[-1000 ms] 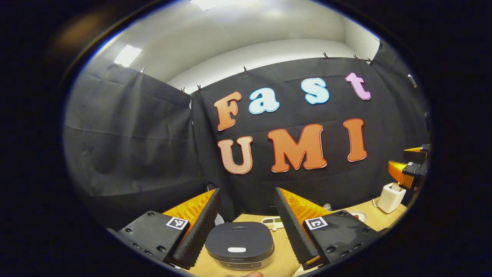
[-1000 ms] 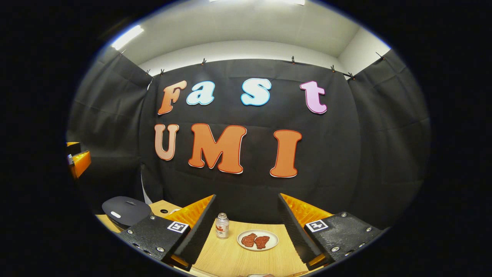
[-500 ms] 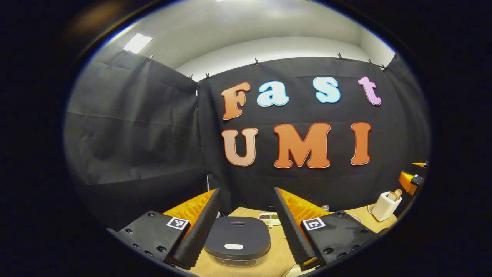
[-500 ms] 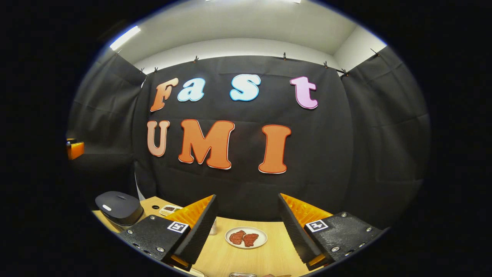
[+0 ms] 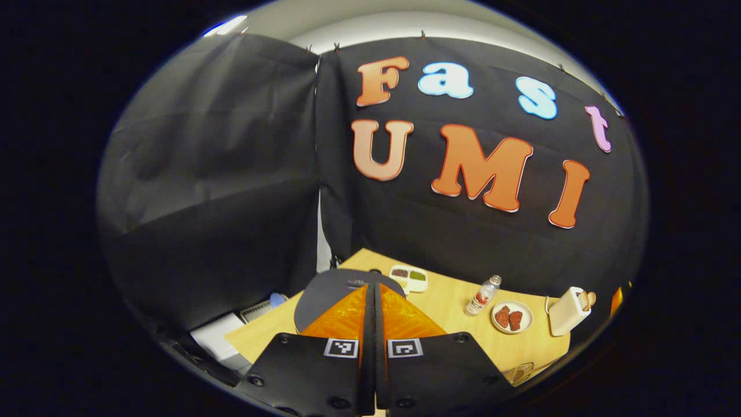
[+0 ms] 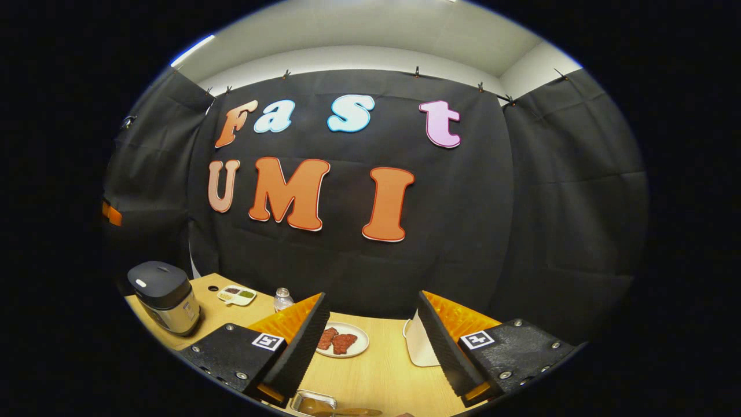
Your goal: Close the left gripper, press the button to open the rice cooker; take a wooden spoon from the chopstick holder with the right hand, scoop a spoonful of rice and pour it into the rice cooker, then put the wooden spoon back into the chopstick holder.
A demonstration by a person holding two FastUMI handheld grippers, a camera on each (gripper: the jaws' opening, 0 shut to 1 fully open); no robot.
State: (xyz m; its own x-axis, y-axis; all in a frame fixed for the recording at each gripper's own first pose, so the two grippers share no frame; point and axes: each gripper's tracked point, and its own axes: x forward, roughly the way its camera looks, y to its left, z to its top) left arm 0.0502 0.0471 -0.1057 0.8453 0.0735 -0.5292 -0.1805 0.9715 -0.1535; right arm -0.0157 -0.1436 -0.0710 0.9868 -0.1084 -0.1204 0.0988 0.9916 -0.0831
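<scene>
My left gripper (image 5: 373, 288) is shut with nothing between its fingers, hanging above the dark lid of the rice cooker (image 5: 327, 284), which it partly hides. In the right gripper view the rice cooker (image 6: 166, 296) stands closed at the table's far left, a pale button (image 6: 140, 283) on its lid. The white chopstick holder (image 5: 566, 311) with a wooden spoon (image 5: 588, 299) in it stands at the right end of the table. My right gripper (image 6: 371, 298) is open and empty, and the chopstick holder (image 6: 418, 347) peeks out behind its right finger.
On the wooden table (image 5: 446, 298) stand a small divided dish (image 5: 408, 277), a bottle (image 5: 483, 295) and a plate of red meat (image 5: 512, 317). A metal container (image 6: 315, 402) sits near the front edge. A pale box (image 5: 217, 341) lies left of the table.
My left gripper has shut and tipped downward over the rice cooker. The right gripper view has shifted right, bringing the chopstick holder and the metal container into sight.
</scene>
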